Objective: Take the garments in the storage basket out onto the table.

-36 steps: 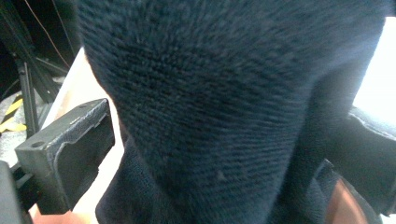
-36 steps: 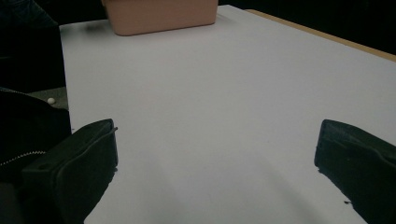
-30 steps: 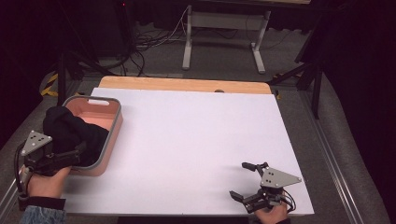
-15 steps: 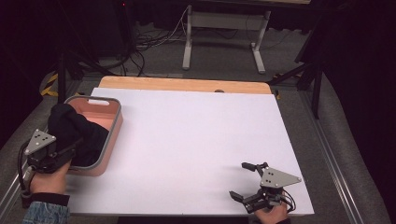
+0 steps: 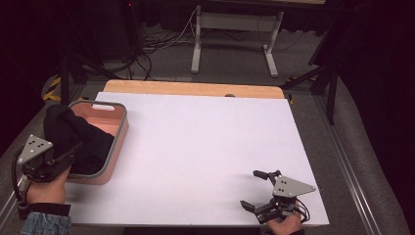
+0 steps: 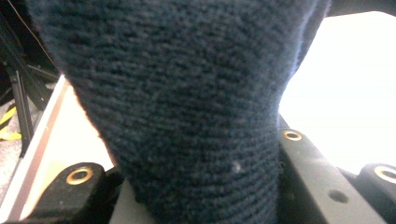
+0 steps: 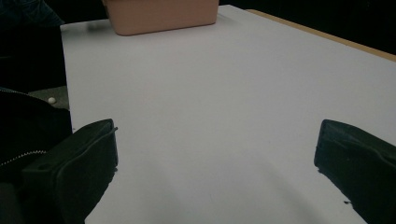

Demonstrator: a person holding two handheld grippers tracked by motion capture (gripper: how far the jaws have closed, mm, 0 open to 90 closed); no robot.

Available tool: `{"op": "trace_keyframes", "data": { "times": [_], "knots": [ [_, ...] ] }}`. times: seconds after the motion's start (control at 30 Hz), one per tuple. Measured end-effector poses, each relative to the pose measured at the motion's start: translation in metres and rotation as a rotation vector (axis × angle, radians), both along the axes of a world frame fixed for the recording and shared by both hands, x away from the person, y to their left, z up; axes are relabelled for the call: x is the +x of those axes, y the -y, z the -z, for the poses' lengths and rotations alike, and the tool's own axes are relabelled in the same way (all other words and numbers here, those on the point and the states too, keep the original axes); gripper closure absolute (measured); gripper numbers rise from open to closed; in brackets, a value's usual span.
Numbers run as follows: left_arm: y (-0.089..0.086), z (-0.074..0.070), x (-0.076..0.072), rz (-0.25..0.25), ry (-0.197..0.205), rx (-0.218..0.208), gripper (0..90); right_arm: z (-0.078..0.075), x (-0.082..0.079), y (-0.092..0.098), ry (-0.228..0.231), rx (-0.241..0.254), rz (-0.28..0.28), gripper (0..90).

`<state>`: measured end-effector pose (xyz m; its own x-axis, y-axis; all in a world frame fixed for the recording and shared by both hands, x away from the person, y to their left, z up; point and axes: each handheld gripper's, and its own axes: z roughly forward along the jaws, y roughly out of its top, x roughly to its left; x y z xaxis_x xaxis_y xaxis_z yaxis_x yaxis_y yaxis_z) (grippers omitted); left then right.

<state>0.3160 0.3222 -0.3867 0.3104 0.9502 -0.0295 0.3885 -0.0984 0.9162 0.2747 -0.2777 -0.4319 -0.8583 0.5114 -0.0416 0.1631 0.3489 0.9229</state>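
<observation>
A dark knitted cloth (image 5: 73, 134) lies heaped in a pink bin (image 5: 122, 117) at the table's left edge, spilling over its near rim. My left gripper (image 5: 73, 152) is at the bin's near corner, and its jaws have just been closing with the cloth between them. In the left gripper view the cloth (image 6: 187, 93) is pinched between the two black jaws of the left gripper (image 6: 196, 186). My right gripper (image 5: 249, 188) rests on the white table top (image 5: 205, 142) near the front right, jaws wide apart and nothing between them. The right gripper (image 7: 215, 158) points across the table toward the bin (image 7: 159, 16).
A wooden strip (image 5: 195, 88) runs along the table's far edge. Beyond it stand a metal frame's legs (image 5: 195, 49) and loose cables on the floor. A person's dark zipped sleeve (image 7: 23, 140) shows at the left of the right gripper view.
The left gripper has drawn slightly back to the left and its jaws have closed on the dark cloth. The right gripper has stayed where it was.
</observation>
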Motion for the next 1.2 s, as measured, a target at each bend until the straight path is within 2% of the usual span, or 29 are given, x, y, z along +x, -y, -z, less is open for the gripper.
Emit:
{"op": "trace_keyframes", "data": {
  "times": [0.3,0.93,1.2],
  "knots": [
    [0.001,-0.028,-0.005,-0.002,0.071,0.016,72.1,0.0,0.0,0.0,-0.002,-0.001,-0.002,0.3],
    [0.001,-0.059,-0.003,0.02,0.122,-0.016,72.4,-0.001,-0.001,0.0,0.002,0.003,-0.004,0.3],
    [0.007,-0.082,-0.006,0.054,0.168,-0.015,72.4,-0.001,-0.001,0.0,0.001,0.004,-0.005,0.2]
  ]
}}
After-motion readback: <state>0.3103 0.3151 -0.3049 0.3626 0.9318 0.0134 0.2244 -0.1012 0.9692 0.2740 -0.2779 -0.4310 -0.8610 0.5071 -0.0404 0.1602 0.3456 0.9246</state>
